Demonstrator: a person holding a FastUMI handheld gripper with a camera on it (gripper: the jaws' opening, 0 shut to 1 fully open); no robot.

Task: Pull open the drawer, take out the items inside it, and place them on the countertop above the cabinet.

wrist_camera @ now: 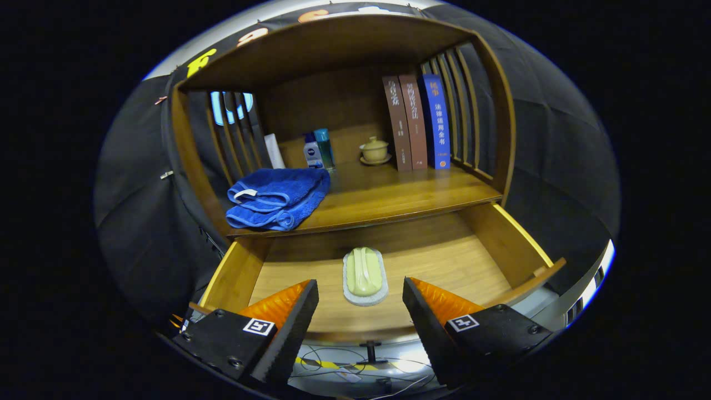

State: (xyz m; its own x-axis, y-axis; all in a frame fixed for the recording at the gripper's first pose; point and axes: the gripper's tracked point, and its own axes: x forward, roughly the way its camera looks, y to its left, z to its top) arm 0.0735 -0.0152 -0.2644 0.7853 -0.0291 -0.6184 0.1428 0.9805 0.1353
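1. Drawer point(500, 244) is pulled out, wooden, light floor, taking up the lower centre of the frame. Its knob point(370, 350) shows at bottom centre, below the front edge.
2. One item inside: a pale green oblong sponge-like pad point(364, 272) with a lighter strip along its top, sitting on a whitish, slightly larger base. It lies flat on the drawer floor, long axis pointing away from the camera, about centre frame.
3. Tongs point(361, 311): wide open, nothing held. Left finger at lower left, right finger at lower right; each carries a square marker tag.
4. Pad vs tongs: lined up with the gap between the fingers, just ahead of the tips. Neither finger touches it; clear space on both sides.
5. Worktop point(400, 194) above the drawer, middle of frame, under a wooden hutch with slatted sides.
6. On the worktop: folded blue towel point(275, 197) at left, overhanging the front edge; white tube point(274, 151), two small bottles point(318, 149) behind it; lidded cup on saucer point(375, 151) in the centre back; three upright books point(416, 122) at upper right, two brown, one blue.
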